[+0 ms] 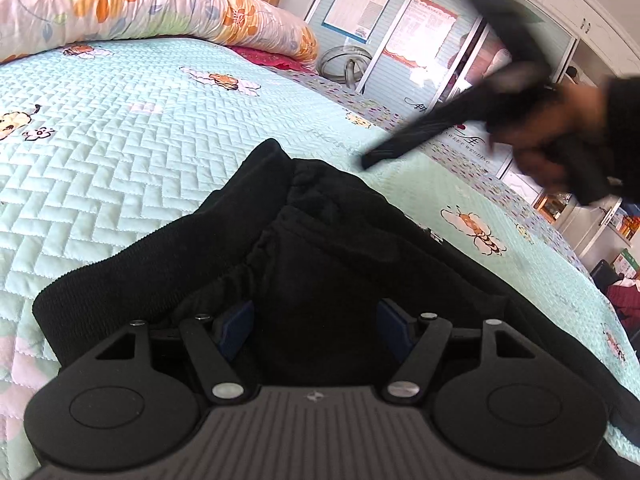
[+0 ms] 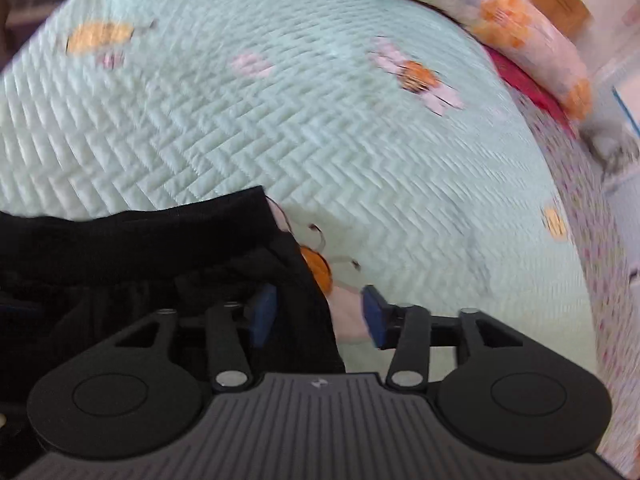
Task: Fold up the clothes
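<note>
Black garment (image 1: 320,248) bunched on quilted bed (image 1: 120,152). Left tongs (image 1: 316,328) released, pads spread over the fabric. Right tongs (image 2: 320,312) released, straddling the garment's edge; view blurred. Floral duvet (image 1: 140,4) beyond

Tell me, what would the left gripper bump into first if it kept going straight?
Probably the black clothes. The left gripper is open with the dark cloth right in front, lying on the green quilt.

Bright, even daylight; fisheye bending at the edges. The right wrist view smears with motion blur; the left stays mostly sharp.
</note>
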{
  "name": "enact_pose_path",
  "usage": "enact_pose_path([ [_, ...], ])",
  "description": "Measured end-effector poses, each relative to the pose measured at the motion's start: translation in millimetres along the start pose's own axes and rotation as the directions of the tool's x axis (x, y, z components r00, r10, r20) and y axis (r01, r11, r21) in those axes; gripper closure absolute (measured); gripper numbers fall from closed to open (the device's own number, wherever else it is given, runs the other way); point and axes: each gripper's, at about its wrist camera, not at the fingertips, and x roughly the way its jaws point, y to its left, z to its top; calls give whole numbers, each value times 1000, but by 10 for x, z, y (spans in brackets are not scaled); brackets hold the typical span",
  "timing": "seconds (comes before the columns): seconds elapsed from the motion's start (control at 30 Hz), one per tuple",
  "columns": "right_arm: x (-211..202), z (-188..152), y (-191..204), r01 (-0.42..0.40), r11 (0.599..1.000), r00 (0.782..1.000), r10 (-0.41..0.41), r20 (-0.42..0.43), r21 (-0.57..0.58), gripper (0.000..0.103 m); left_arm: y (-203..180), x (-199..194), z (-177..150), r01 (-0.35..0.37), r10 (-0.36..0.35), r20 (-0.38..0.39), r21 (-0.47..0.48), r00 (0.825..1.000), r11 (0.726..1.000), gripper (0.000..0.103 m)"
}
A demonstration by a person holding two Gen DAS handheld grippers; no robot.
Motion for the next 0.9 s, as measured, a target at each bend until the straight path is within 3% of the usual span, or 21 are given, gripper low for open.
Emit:
enact_pose_path([
  [0.13, -309, -726, -462, 46, 969, 993, -18, -117, 242, 33, -23, -18, -19, -8, 8, 7, 5, 1000, 1000, 32],
  [0.27, -442, -1473, -646, 15, 891, 992, 45, -121, 454, 34, -57, -11, -45, -26, 25, 14, 26, 1000, 999, 32],
  [0.4, -251, -1863, -592, -28, 820, 989, 106, -104, 572, 37, -88, 3, -78, -45, 44, 23, 47, 999, 998, 32],
  [0.43, -215, -1926, -564, -54, 812, 985, 138, -101, 582, 41, -93, 5, -87, -49, 48, 26, 52, 999, 997, 32],
  [0.47, -201, -1975, -540, -70, 813, 983, 156, -101, 577, 52, -98, 11, -94, -54, 52, 27, 58, 998, 997, 32],
  [0.53, -234, -1989, -596, -43, 831, 987, 122, -106, 555, 82, -104, 36, -80, -61, 59, 30, 64, 998, 996, 32],
  [0.57, -254, -1985, -640, -23, 838, 989, 98, -109, 545, 103, -111, 44, -80, -64, 62, 30, 68, 998, 996, 31],
  [0.67, -404, -1913, -891, 89, 841, 993, -33, -114, 533, 103, -125, 59, -85, -72, 69, 32, 77, 997, 994, 31],
  [0.73, -470, -1854, -986, 110, 826, 993, -62, -105, 553, 102, -131, 76, -72, -73, 71, 30, 77, 997, 994, 31],
  [0.77, -479, -1836, -976, 85, 814, 995, -41, -89, 574, 95, -127, 82, -65, -73, 71, 29, 76, 997, 994, 31],
  [0.8, -493, -1840, -933, 61, 814, 997, -22, -73, 578, 81, -123, 86, -59, -72, 70, 28, 74, 997, 995, 31],
  [0.87, -542, -1883, -816, 29, 832, 999, -3, -48, 554, 61, -114, 86, -55, -68, 66, 27, 72, 997, 995, 31],
  [0.9, -556, -1935, -781, 30, 833, 999, -4, -50, 553, 60, -108, 76, -57, -64, 62, 27, 70, 998, 996, 31],
])
